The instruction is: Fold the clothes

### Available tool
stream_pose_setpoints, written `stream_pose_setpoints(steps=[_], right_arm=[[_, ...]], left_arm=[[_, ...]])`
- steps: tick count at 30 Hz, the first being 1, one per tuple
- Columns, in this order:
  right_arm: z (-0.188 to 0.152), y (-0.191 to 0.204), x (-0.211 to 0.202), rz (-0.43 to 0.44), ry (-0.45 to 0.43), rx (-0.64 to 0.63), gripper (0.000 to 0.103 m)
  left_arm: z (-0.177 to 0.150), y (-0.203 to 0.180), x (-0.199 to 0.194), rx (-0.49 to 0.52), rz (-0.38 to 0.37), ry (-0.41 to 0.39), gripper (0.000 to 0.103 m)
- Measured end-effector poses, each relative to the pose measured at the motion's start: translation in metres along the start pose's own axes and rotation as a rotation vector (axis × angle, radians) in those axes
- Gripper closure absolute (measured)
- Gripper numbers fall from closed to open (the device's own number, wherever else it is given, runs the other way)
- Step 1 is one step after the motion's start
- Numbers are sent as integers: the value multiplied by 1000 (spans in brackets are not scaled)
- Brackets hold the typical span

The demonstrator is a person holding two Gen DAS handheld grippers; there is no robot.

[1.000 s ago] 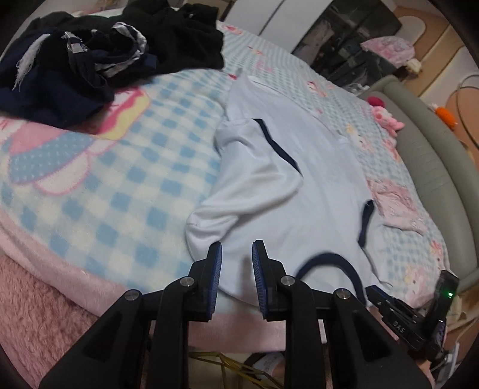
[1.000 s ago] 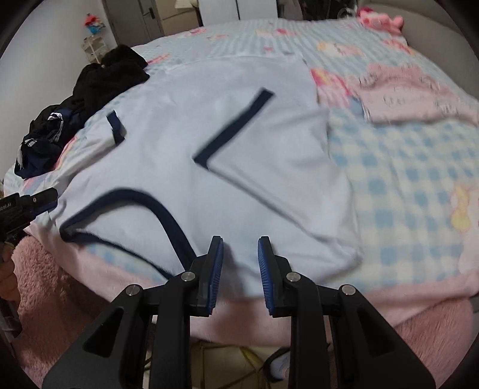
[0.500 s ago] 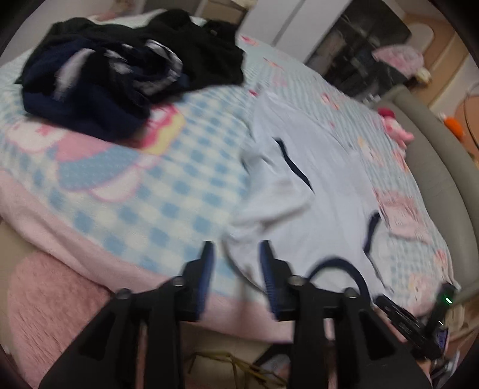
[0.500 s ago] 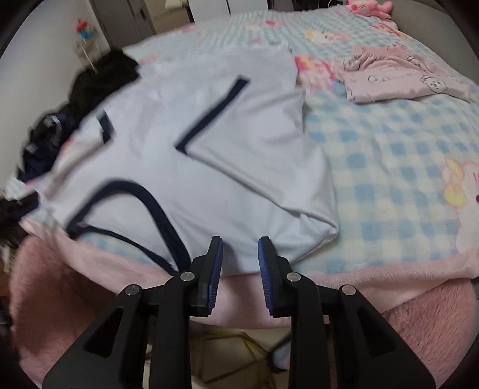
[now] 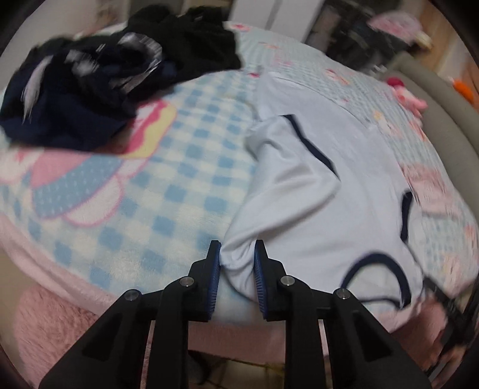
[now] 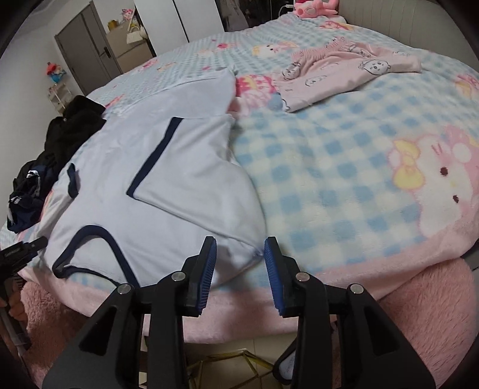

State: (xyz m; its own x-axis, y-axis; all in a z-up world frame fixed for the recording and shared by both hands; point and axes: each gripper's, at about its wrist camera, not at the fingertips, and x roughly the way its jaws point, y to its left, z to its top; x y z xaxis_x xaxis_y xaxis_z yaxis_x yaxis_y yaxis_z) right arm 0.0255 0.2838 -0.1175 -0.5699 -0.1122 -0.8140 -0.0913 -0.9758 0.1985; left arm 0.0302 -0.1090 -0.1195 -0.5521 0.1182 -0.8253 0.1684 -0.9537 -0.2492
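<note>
- Left gripper: jaws closing, a bunched shoulder corner of the pale blue T-shirt sits between them; both blue ribbed pads look pressed onto the fabric, so gripping.
- Right gripper: jaws opening, clearly apart; the shirt's other shoulder corner lies between them, pads not pressing it.
- T-shirt lies flat on the bed, neckline nearest the bed's near edge, hem toward the far side; both sleeves folded inward over the body.
- Shirt fabric thin, smooth, slightly shiny; navy trim on the round neckline and sleeve cuffs.
- Blanket on the bed is fleecy, blue-and-white check with pink cartoon cat prints and a pink border; fuzzy pink cover hangs below the edge.
- Dark clothes pile, black and navy with some white striping, crumpled, sits on the bed to the shirt's left in the left wrist view, apart from it.
- Pink patterned garment, soft, roughly folded, lies on the far right of the bed in the right wrist view, just beyond the shirt's hem corner.
- Pink plush toy at the far edge by the grey padded headboard.
- Nothing lies on top of the shirt; left wrist view is motion-blurred.
</note>
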Motion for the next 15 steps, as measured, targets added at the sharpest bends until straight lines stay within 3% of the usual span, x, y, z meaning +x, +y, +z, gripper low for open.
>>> stream_pose_setpoints(steps=[3,7,11,13,15], right_arm=[[0,-3,-3,16,-18,30,69],[12,-7,-10,2,-70,41,69],[22,0,11,-20,-8,-4,69],[14,2,20,-39,38,-21,68],[4,3,23,-74,47,-51,67]], left_arm=[[2,4,-22,7,-72,-53,80],[22,14,-32,-38,-98,-139,80],[39,9,6,-29,-81,-24,81],[29,7,23,-26,-50,53,81],[15,13,27,-50,-84,59,79]])
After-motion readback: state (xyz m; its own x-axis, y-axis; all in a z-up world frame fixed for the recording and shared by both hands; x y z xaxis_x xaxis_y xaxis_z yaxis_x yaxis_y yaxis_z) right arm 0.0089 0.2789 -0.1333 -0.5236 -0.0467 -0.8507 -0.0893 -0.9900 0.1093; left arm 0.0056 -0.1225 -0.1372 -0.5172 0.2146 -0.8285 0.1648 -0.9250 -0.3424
